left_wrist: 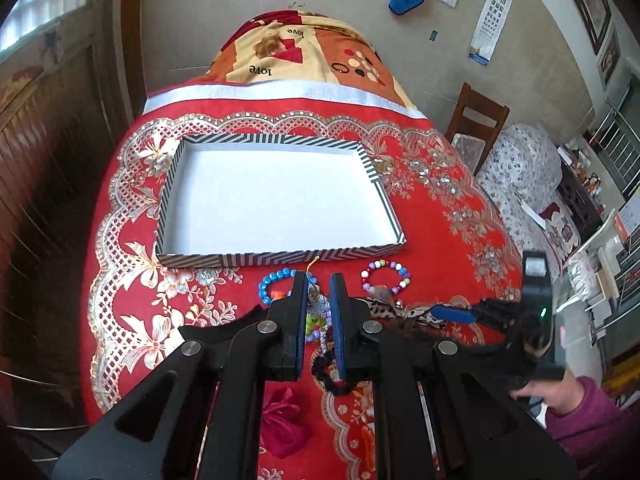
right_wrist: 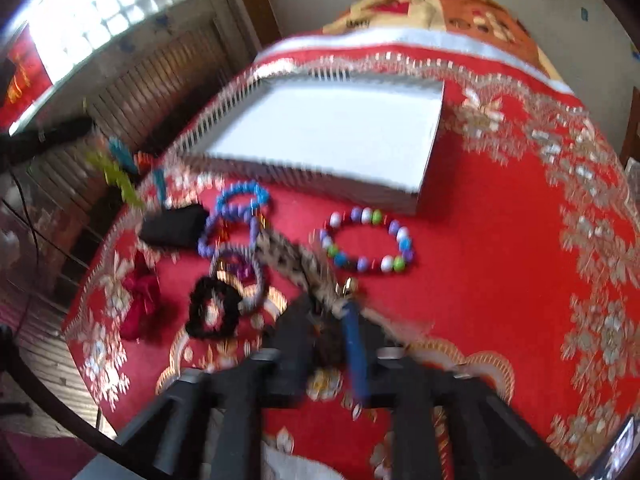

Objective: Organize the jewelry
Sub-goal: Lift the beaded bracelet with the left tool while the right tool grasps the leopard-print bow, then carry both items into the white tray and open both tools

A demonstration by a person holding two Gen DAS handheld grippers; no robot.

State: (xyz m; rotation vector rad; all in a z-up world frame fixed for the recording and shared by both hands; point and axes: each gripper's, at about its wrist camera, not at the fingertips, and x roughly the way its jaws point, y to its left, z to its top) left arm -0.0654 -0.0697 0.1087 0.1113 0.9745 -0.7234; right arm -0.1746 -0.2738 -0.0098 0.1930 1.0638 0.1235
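Note:
An empty white tray with striped sides (left_wrist: 276, 258) (right_wrist: 424, 184) stands on the red tablecloth. In front of it lie a blue bead bracelet (left_wrist: 272, 282) (right_wrist: 240, 194), a multicoloured bead bracelet (left_wrist: 386, 276) (right_wrist: 368, 240), a purple bead bracelet (right_wrist: 230, 232), a black scrunchie (right_wrist: 212, 310) and a leopard-print hair tie (left_wrist: 384, 310) (right_wrist: 296, 260). My left gripper (left_wrist: 319, 280) hangs just above the jewelry pile, its jaws narrowly apart with beads showing between them. My right gripper (right_wrist: 326, 308) (left_wrist: 456, 314) is closed on the leopard-print hair tie's near end; this view is blurred.
A dark red pouch (left_wrist: 282, 420) (right_wrist: 138, 300) lies near the table's front edge. A black object (right_wrist: 174, 224) lies left of the bracelets. A wooden chair (left_wrist: 478, 120) stands at the right, and a patterned blanket (left_wrist: 304, 48) covers the far end.

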